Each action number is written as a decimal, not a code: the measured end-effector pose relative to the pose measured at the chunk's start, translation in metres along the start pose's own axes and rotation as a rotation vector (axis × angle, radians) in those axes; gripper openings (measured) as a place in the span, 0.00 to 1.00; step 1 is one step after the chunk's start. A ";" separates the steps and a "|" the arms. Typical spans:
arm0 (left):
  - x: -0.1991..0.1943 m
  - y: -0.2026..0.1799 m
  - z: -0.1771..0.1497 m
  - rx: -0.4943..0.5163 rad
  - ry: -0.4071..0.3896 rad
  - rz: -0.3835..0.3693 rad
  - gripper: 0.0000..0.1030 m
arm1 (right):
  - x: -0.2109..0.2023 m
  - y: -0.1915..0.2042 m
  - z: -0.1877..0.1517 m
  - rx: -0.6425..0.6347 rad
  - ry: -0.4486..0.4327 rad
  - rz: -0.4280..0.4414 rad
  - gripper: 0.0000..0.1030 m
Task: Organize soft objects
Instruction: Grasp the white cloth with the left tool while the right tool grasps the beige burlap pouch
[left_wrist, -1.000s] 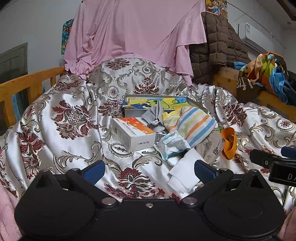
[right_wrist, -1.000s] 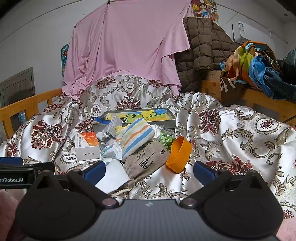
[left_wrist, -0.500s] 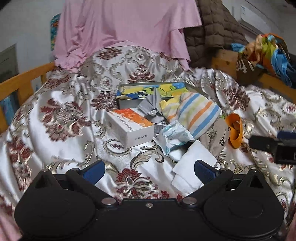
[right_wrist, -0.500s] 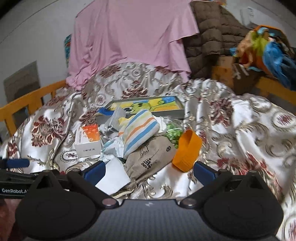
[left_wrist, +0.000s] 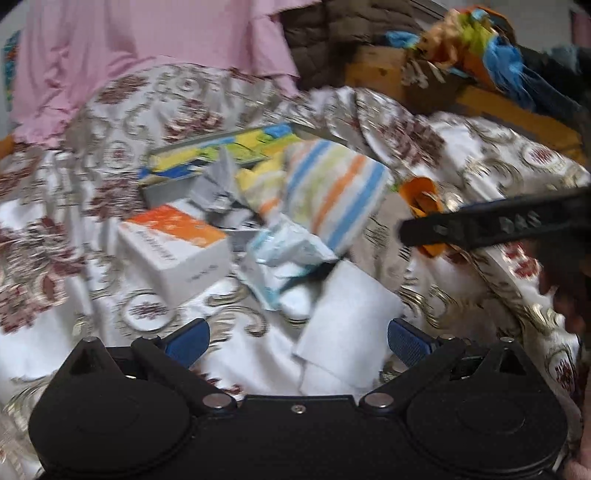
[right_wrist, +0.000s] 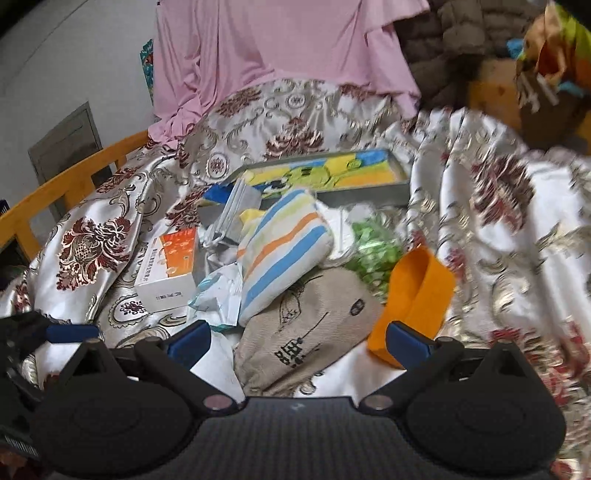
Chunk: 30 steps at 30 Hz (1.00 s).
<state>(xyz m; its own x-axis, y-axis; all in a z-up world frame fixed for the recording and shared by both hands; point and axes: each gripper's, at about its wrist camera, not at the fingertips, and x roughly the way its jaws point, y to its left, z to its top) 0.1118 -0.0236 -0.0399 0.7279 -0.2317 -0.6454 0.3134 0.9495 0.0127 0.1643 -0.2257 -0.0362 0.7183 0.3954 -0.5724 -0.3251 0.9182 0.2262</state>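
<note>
Although nothing had yet been grasped, the beige drawstring pouch (right_wrist: 306, 332) lay nearest the right gripper (right_wrist: 297, 341), whose jaws stood wide with the pouch between and just ahead of them. It looked limp, light and coarse-woven, unlikely to slip; a pinch on its bunched near edge seemed the best hold. Resting on its far end was one striped towel (right_wrist: 284, 254), soft and bulkier, likely to sag if lifted by a corner. Just right of the pouch stood one orange band (right_wrist: 417, 295), apparently flexible and light. One white folded cloth (left_wrist: 347, 325) lay between the widely parted fingers of the left gripper (left_wrist: 297, 338), flat and thin, best taken at an edge. One crumpled blue-and-white wrapper (left_wrist: 288, 251) touched the towel. Stiff items, by contrast, numbered two: one orange-and-white carton (left_wrist: 173, 251) and one picture tray (right_wrist: 332, 177) behind the heap. A green packet (right_wrist: 373, 247) showed beside the towel, its kind uncertain. All rested on a floral satin cover (right_wrist: 92, 243).
</note>
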 end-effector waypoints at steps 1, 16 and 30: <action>0.005 -0.003 0.000 0.019 0.006 -0.019 0.99 | 0.004 -0.002 0.000 0.013 0.012 0.012 1.00; 0.064 -0.003 0.008 0.044 0.131 -0.182 0.85 | 0.065 -0.010 0.003 0.082 0.125 0.027 0.86; 0.057 0.011 0.006 -0.105 0.161 -0.217 0.27 | 0.062 -0.008 -0.003 0.088 0.156 0.021 0.55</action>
<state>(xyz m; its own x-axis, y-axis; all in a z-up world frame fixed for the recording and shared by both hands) 0.1607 -0.0272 -0.0720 0.5414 -0.4036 -0.7376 0.3808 0.8998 -0.2128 0.2094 -0.2084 -0.0760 0.6055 0.4121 -0.6809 -0.2790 0.9111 0.3033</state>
